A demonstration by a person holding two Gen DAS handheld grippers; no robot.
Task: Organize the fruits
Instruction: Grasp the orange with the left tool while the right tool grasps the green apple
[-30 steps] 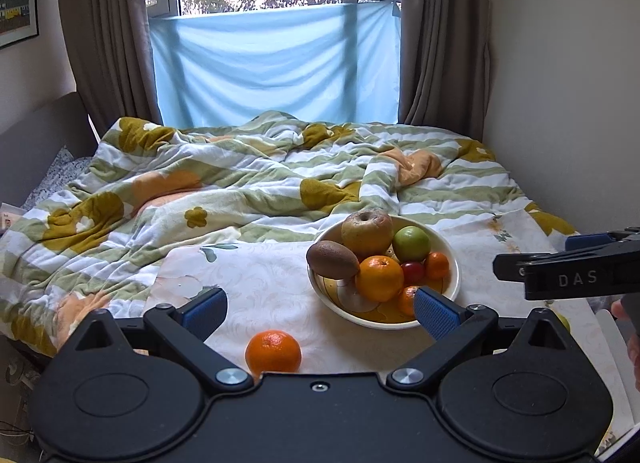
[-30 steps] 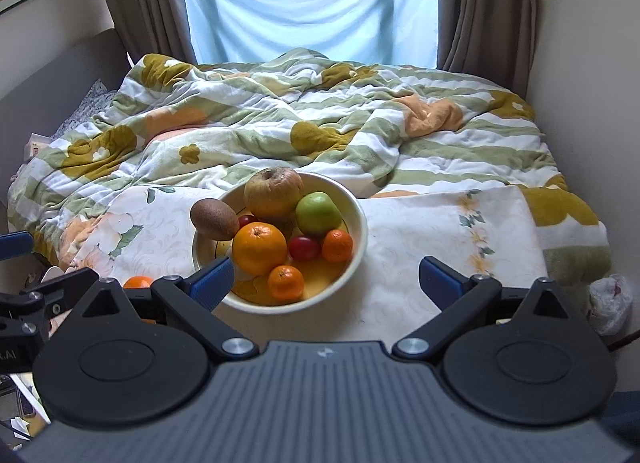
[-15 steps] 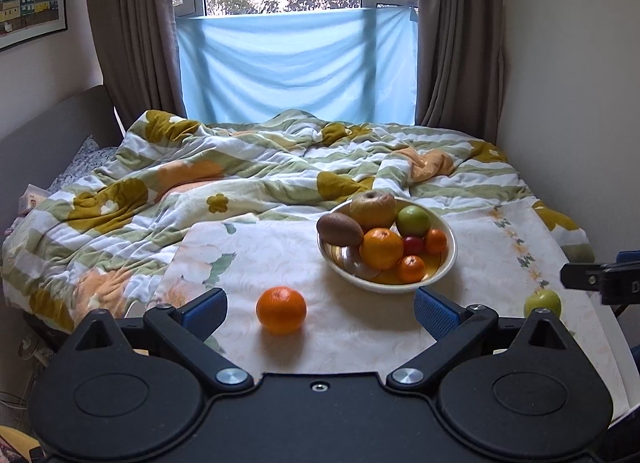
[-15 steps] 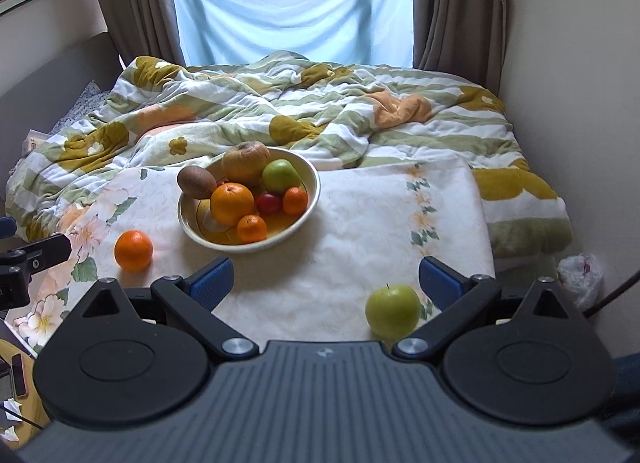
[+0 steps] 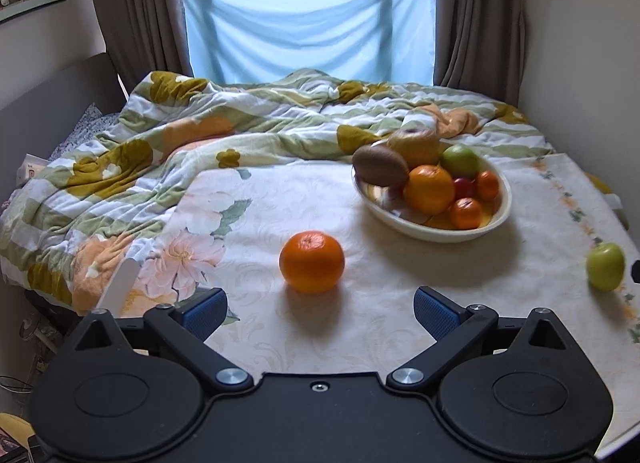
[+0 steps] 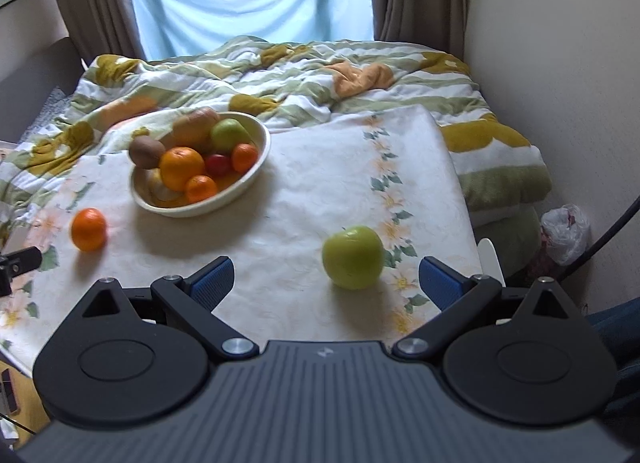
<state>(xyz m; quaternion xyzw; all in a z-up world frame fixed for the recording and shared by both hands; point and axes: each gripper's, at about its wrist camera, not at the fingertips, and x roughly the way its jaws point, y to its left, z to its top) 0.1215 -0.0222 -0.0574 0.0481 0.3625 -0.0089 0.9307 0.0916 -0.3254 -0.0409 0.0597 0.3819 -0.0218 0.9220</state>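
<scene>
A cream bowl (image 5: 502, 219) holds several fruits: a kiwi, a brownish apple, a green apple, oranges and a small red fruit. It also shows in the right wrist view (image 6: 256, 175). A loose orange (image 5: 312, 261) lies on the floral cloth just ahead of my left gripper (image 5: 320, 313), which is open and empty. A loose green apple (image 6: 352, 257) lies just ahead of my right gripper (image 6: 326, 281), open and empty. The apple also shows at the right of the left wrist view (image 5: 605, 266), the orange at the left of the right wrist view (image 6: 89, 229).
The floral cloth (image 5: 400, 323) covers a table against a bed with a rumpled quilt (image 5: 160, 151). A wall (image 6: 560, 63) runs along the right. A white plastic bag (image 6: 566, 233) lies on the floor at right. The left gripper's tip shows in the right wrist view (image 6: 16, 263).
Both grippers have pulled back from the bowl. The loose orange and green apple now lie between the open fingers' lines of sight. The right gripper left the left wrist view.
</scene>
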